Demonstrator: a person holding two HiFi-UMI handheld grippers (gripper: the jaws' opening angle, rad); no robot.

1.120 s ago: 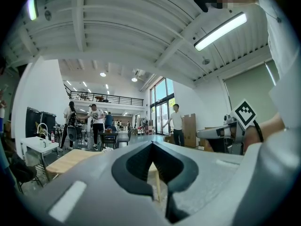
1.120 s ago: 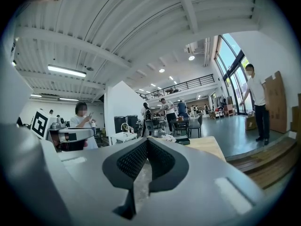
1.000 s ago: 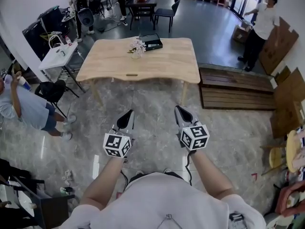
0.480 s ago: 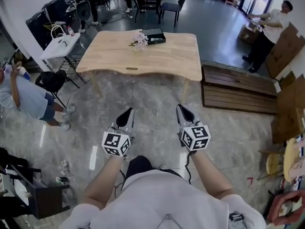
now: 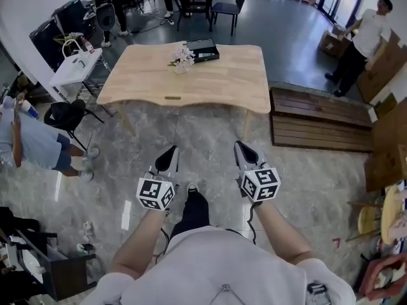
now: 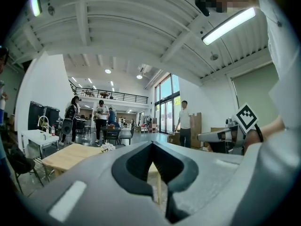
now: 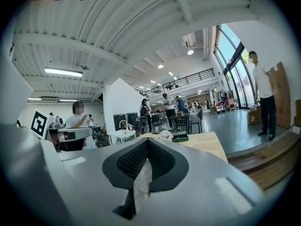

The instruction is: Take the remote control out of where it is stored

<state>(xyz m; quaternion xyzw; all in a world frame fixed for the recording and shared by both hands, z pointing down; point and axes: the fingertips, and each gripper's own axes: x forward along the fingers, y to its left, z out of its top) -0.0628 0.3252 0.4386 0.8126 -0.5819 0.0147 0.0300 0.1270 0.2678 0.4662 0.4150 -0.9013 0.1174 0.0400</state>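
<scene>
A dark flat box [image 5: 202,51] lies at the far edge of a light wooden table [image 5: 216,84], beside a small vase of white flowers [image 5: 181,57]. No remote control shows in any view. My left gripper [image 5: 170,155] and right gripper [image 5: 240,147] are held side by side over the marble floor, well short of the table, both shut and empty. In the left gripper view the jaws [image 6: 151,144] meet at the tips, with the table [image 6: 70,157] beyond them. The right gripper [image 7: 146,142] points at the box [image 7: 179,136] and flowers [image 7: 165,135].
A seated person [image 5: 35,142] and a white side table [image 5: 76,65] are on the left. A low wooden platform [image 5: 318,116] lies right of the table, with a standing person [image 5: 365,37] and cardboard behind it. Dark chairs and a table [image 5: 200,2] stand at the back.
The person has stepped forward, a foot now showing between the grippers. The table has shifted slightly in the view. Both grippers stay shut in the same pose.
</scene>
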